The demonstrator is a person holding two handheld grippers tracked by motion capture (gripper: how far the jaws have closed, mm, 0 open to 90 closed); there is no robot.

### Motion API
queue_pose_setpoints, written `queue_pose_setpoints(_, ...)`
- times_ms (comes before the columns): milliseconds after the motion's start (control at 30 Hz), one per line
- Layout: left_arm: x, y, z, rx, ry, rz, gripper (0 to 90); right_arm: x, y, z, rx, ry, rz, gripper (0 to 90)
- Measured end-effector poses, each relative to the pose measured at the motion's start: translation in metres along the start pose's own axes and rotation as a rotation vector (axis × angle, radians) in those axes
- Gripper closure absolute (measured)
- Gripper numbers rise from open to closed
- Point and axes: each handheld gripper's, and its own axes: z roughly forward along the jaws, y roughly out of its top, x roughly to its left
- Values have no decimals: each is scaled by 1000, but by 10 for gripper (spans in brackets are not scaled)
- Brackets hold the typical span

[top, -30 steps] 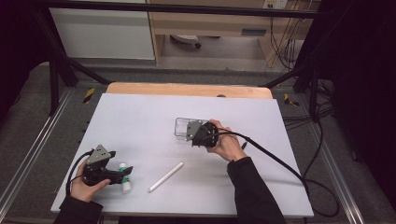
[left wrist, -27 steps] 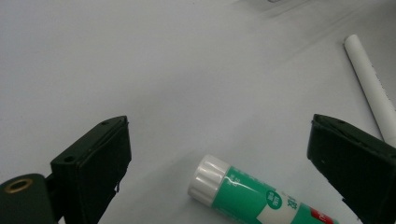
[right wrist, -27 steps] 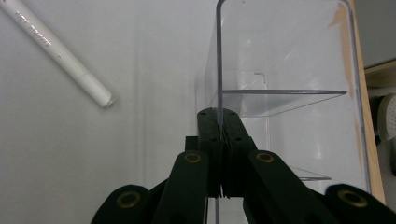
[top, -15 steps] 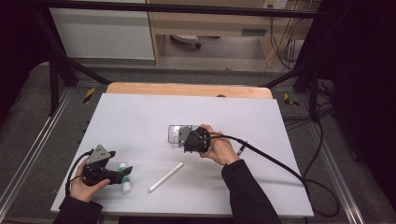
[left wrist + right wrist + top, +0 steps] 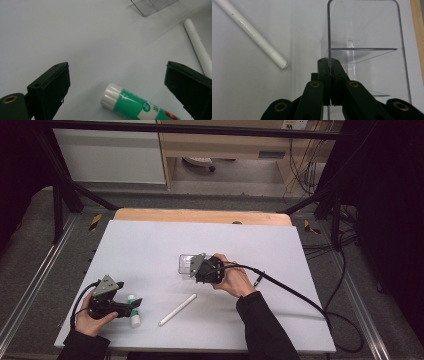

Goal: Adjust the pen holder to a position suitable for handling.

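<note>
Right gripper (image 5: pixel 329 65) clamped shut on the thin wall of a clear plastic organizer box (image 5: pixel 364 45), near mid-table in the high view (image 5: pixel 187 265). Left gripper (image 5: pixel 117 82) wide open near the front left corner, straddling a green glue stick (image 5: pixel 136 105) without pressing on it; white cap toward the left jaw, long axis running roughly jaw to jaw rather than across the gap. White pen (image 5: pixel 177 309) lying between the two hands, slanted toward the box. Likely next: closing on the stick, though end-on to the jaws, so probably needing a wrist turn first. Box lying up and to the right of the stick, nearer the right hand (image 5: pixel 235 281).
</note>
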Motion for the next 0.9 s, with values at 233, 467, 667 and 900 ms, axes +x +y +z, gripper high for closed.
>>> queue_pose_setpoints(233, -1, 0, 0, -1, 0, 1, 60, -3, -3, 1, -24, -32, 41, 855)
queue_pose_setpoints(467, -1, 0, 0, -2, -1, 2, 60, -10, -5, 5, -36, -71, 92, 808)
queue_pose_setpoints(667, -1, 0, -1, -2, -1, 1, 60, -13, -7, 8, -41, -97, 118, 772)
queue_pose_setpoints(900, -1, 0, 0, 1, -3, -1, 60, -11, -5, 8, -74, -116, 163, 627)
